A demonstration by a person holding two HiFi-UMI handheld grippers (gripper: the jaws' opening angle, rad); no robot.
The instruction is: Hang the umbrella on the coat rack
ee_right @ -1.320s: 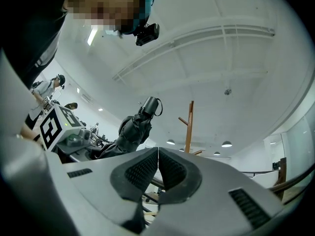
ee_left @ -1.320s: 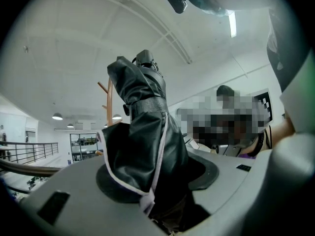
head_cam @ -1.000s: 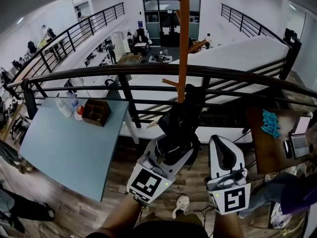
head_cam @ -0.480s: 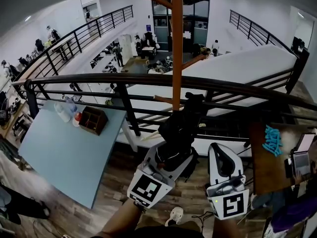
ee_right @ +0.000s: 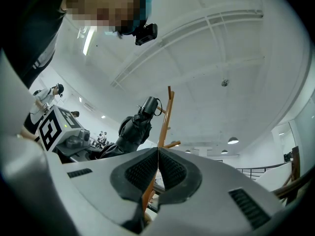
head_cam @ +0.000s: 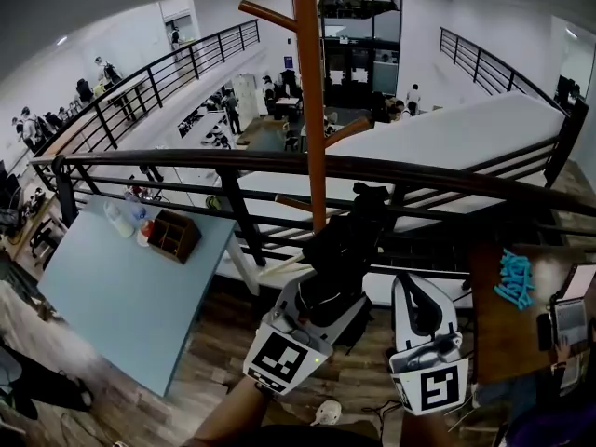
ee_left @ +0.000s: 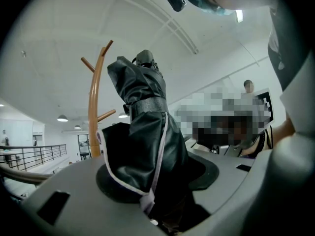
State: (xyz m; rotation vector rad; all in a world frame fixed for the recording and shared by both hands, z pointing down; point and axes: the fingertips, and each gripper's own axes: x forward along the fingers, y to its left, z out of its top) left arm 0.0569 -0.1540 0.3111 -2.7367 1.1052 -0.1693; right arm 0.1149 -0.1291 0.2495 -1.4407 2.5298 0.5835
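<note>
A folded black umbrella [head_cam: 340, 250] with a strap round it stands up out of my left gripper [head_cam: 321, 296], whose jaws are shut on its lower part. In the left gripper view the umbrella [ee_left: 142, 132] fills the space between the pads of that gripper [ee_left: 157, 181], its handle end pointing up. The wooden coat rack [head_cam: 312, 110] rises just beyond, past the railing, with short pegs branching off; it also shows as a thin orange pole [ee_left: 93, 107]. My right gripper [head_cam: 419, 291] is alongside, shut and holding nothing [ee_right: 158, 168], with the coat rack [ee_right: 167, 117] and umbrella [ee_right: 133, 127] ahead of it.
A dark metal railing [head_cam: 372, 168] crosses in front of me, with a lower floor beyond it. A blue-grey table [head_cam: 121, 287] at the left carries a wooden box [head_cam: 174, 236] and bottles [head_cam: 119, 220]. A brown desk [head_cam: 494, 343] stands at the right.
Both grippers, the left one carrying the umbrella, have moved forward towards the railing and coat rack. The rack's pole now sits further left in the head view.
</note>
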